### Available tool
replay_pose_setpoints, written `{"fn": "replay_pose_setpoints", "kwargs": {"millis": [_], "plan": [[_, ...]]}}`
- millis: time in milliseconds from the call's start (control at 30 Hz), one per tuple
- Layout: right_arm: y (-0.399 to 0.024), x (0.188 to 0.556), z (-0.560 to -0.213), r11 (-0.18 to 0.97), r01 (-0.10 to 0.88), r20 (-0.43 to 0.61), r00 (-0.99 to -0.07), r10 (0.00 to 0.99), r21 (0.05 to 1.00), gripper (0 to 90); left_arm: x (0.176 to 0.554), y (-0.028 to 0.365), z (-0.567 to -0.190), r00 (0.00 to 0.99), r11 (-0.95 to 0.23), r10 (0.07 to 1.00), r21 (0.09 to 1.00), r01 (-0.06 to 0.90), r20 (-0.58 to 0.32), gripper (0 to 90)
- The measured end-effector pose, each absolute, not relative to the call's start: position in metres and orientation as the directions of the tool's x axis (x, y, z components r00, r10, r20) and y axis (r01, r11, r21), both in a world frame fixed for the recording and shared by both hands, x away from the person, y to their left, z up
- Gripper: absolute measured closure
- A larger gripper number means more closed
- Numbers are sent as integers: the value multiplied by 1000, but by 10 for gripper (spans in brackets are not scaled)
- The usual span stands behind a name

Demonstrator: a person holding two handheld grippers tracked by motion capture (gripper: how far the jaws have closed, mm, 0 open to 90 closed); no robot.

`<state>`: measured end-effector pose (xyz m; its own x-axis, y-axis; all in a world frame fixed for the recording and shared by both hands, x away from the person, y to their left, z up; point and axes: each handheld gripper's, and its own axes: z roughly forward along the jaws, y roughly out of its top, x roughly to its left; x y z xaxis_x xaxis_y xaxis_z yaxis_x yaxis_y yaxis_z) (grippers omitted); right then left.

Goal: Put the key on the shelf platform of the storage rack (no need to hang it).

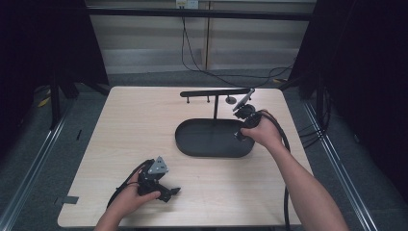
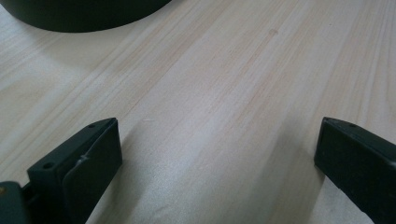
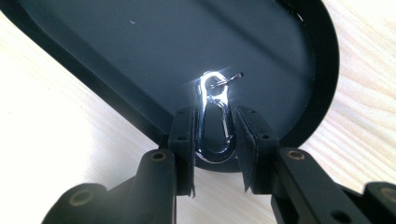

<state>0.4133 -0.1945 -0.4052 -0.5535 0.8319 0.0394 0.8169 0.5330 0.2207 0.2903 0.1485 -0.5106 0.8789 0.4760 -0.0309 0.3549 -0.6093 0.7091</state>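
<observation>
Chrome clip: one shiny carabiner, pinched between the jaws of the right gripper, above the near end of the tray.
Right gripper: seen in the high view over the right end of the tray, its jaws drawn narrow against the carabiner's two sides.
Left gripper: resting low on the table's near side; its jaws stand wide apart with bare wood between them.
Tray: one black oval tray with a raised rim, mid-table; no other clip shows on it.
Stand: one black T-shaped rack rising behind the tray, its bar bare except for small pegs.
Table: one pale wooden top.
Risk: the smooth, rounded metal may well slip or twist between the flat pads if the wrist tilts, dropping back onto the tray.
Second risk: a swing toward the rack could knock the light stand.
</observation>
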Motion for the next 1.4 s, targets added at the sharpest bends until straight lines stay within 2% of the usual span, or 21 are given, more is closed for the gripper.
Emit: {"fn": "replay_pose_setpoints", "kwargs": {"millis": [1400], "plan": [[-184,424,-428,529,818,31,-549,835,228,693,290,149,-511,879,-610,476,708,356,-33,4]]}}
